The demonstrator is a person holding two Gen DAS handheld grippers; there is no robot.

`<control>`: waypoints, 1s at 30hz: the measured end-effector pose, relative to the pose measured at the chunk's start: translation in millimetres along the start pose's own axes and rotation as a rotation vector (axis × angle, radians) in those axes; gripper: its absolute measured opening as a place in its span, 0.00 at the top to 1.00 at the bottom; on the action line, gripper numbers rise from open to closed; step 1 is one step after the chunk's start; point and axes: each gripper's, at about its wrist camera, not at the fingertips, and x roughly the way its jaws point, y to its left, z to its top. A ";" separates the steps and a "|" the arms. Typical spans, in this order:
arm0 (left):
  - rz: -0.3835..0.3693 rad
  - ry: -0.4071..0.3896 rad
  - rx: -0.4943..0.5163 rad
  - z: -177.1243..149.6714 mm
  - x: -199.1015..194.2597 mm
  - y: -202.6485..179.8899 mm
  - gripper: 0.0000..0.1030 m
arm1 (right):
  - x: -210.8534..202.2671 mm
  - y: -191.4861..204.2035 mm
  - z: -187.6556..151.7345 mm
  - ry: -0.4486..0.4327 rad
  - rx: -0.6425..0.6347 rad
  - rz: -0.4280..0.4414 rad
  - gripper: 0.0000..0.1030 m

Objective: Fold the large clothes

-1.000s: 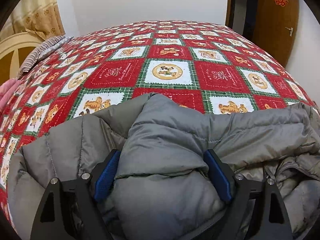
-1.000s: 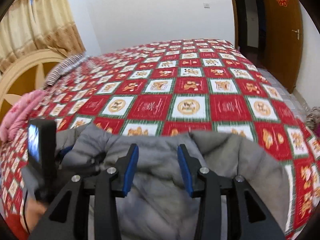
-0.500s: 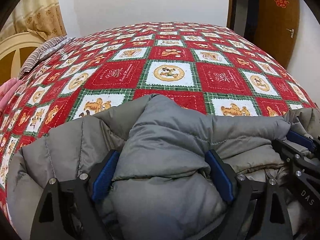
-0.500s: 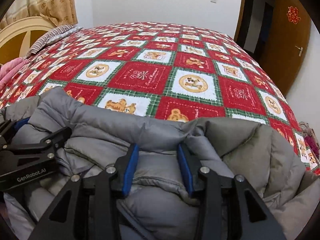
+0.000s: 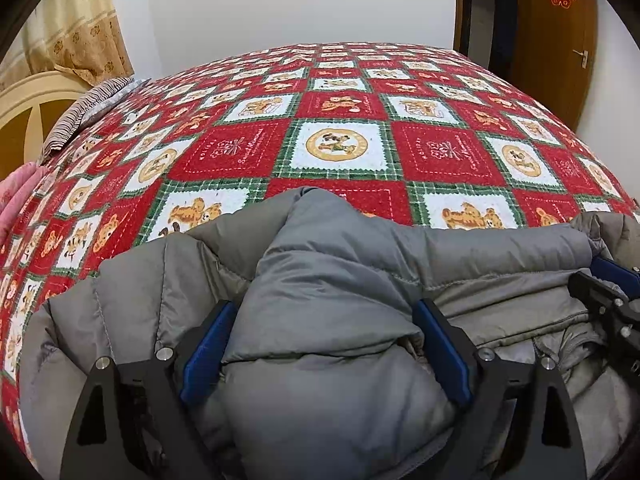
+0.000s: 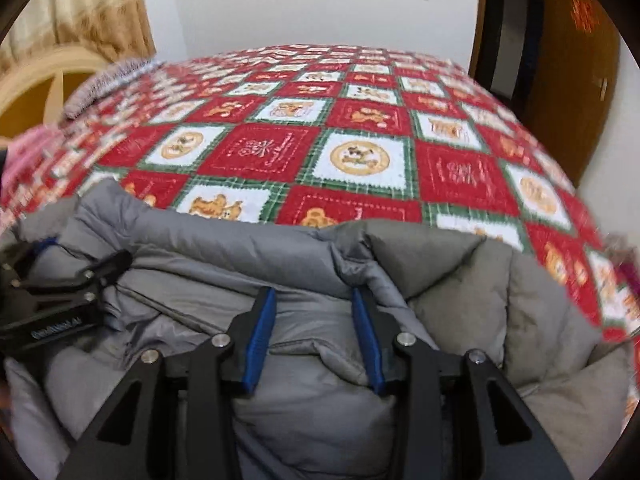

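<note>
**Grey puffer jacket bunched at near edge of bed, both grippers in its folds**

Lying on the bed (image 5: pixel 340 148), over a red, white and green patchwork bedspread printed with bears: one large grey quilted jacket (image 5: pixel 360 280), heaped and creased along the near side, collar edge rolled toward the middle of the bed.

Left gripper (image 5: pixel 324 344): jaws spread wide around a thick padded fold, and just been opening further; blue pads (image 5: pixel 206 354) lying against the sides of the bulge, whether pressing or only flanking it cannot tell. Seen from the right wrist, low at the left edge, resting on the jacket.

Right gripper (image 6: pixel 314 336): jaws partway closed, a narrower ridge of grey fabric between the blue pads (image 6: pixel 260 336), squeezed into a pleat. Tip showing at the far right of the left wrist view.

Beyond: striped pillow (image 5: pixel 86 110), cream headboard (image 5: pixel 36 104), patterned curtain (image 5: pixel 76 32), wooden door (image 5: pixel 560 32).
</note>
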 end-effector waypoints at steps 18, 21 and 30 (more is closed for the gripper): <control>-0.202 -0.033 -0.081 -14.9 -60.2 32.4 0.11 | -116.7 -1.6 -24.2 -0.151 0.073 0.059 0.51; -0.290 -0.069 -0.098 -41.9 -126.6 61.8 0.11 | -199.3 9.8 -55.1 -0.253 0.094 0.068 0.42; -0.311 -0.177 -0.036 -180.1 -302.1 142.9 0.11 | -414.3 -7.1 -188.0 -0.459 0.159 -0.062 0.22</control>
